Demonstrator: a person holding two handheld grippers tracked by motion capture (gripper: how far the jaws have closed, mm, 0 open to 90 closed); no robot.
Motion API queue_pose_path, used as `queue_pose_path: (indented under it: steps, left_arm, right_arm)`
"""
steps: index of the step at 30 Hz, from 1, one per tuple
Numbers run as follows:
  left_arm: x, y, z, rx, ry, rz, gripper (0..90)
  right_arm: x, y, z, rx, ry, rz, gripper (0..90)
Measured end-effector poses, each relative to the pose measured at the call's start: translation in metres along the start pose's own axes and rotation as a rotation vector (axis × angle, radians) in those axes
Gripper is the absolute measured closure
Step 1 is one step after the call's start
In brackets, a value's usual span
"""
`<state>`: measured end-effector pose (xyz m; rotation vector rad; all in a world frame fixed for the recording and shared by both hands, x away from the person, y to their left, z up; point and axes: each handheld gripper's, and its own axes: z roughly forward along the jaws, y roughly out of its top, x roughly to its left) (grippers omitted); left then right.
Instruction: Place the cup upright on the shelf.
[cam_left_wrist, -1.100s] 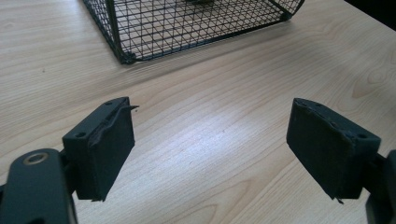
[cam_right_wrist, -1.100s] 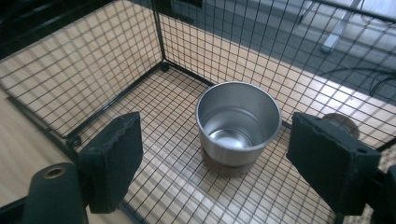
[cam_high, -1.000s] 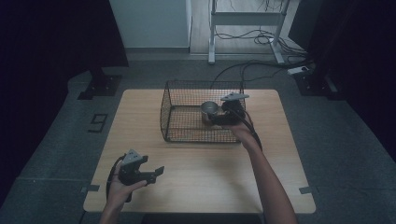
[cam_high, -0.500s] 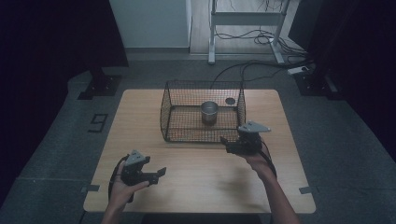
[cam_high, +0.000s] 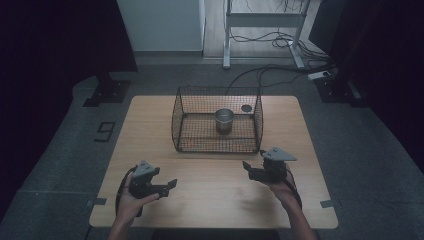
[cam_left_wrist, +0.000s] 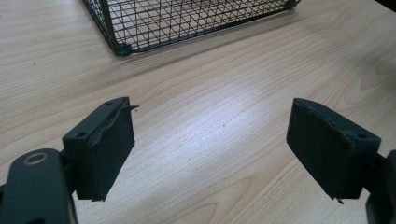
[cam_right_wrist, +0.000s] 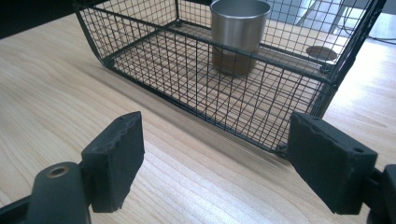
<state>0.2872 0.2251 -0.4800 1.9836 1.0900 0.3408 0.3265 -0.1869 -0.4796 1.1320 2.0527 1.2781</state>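
two grippers — left gripper (cam_high: 170, 184), right gripper (cam_high: 247, 167) — agape; one cup (cam_high: 224, 120) in one basket (cam_high: 182, 107)

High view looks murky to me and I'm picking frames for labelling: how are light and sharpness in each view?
High view: room dark at both sides, the table lit, the metal cup small but legible. Left gripper view: a bright glare patch on the wood between the jaws, the wire basket sharp. Right gripper view: evenly lit, cup sharp, near jaws slightly soft.

Open-topped wire basket (cam_high: 218, 145) mid-table (cam_high: 150, 125) around a steel cup (cam_high: 224, 120); bare wood on every side
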Motion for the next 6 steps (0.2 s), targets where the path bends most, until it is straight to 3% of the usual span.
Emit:
queue_pose_path:
  steps: [4, 6]
  left_arm:
    - [0.001, 0.0, 0.0, 0.0, 0.002, -0.003, 15.5]
    - [0.002, -0.001, 0.0, 0.002, 0.002, -0.004, 15.5]
  right_arm:
    - [0.0, -0.004, 0.003, 0.007, 0.0, -0.003, 18.6]
    - [-0.001, -0.012, 0.009, 0.036, -0.009, 0.001, 18.5]
